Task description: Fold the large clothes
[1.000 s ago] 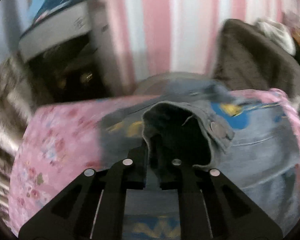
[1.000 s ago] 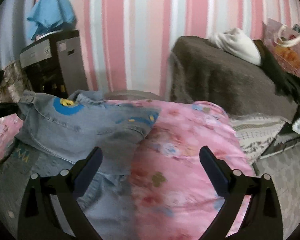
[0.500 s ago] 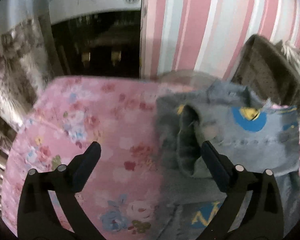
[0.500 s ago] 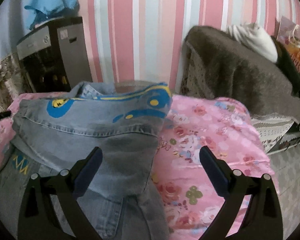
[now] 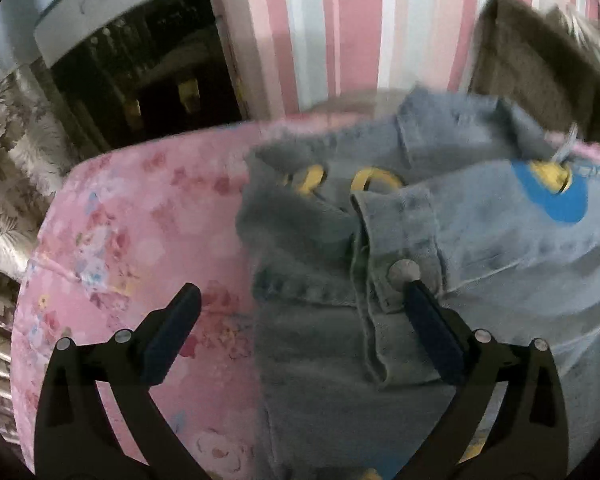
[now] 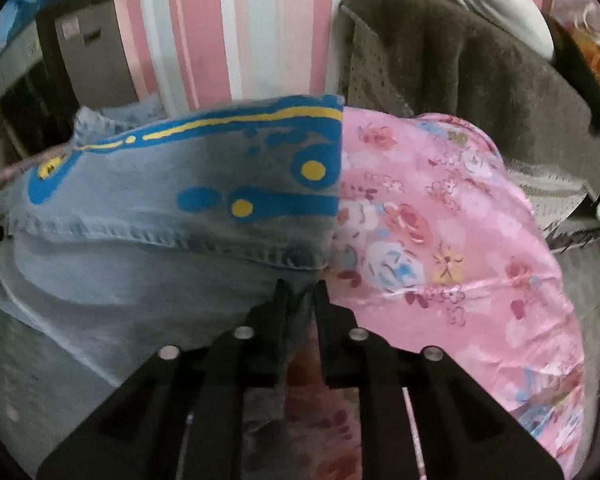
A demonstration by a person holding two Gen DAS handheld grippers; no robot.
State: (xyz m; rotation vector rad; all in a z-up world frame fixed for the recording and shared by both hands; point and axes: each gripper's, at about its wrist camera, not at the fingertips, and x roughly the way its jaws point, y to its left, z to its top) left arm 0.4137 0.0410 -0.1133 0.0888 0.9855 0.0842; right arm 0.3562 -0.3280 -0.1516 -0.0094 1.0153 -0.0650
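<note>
Pink floral cover (image 5: 132, 240) under striped wall (image 6: 220, 20) | denim jacket (image 6: 160, 240) lies on its left half | my right gripper (image 6: 300, 292) pinches its near-right edge | my left gripper (image 5: 300, 300) gapes wide above cuff (image 5: 400, 248).

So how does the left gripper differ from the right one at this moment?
The left gripper is spread wide open and grips nothing; the right gripper is closed on the denim jacket's edge. The left hovers over the sleeve cuff; the right sits at the jacket's side by the pink floral cover. Both are black.
</note>
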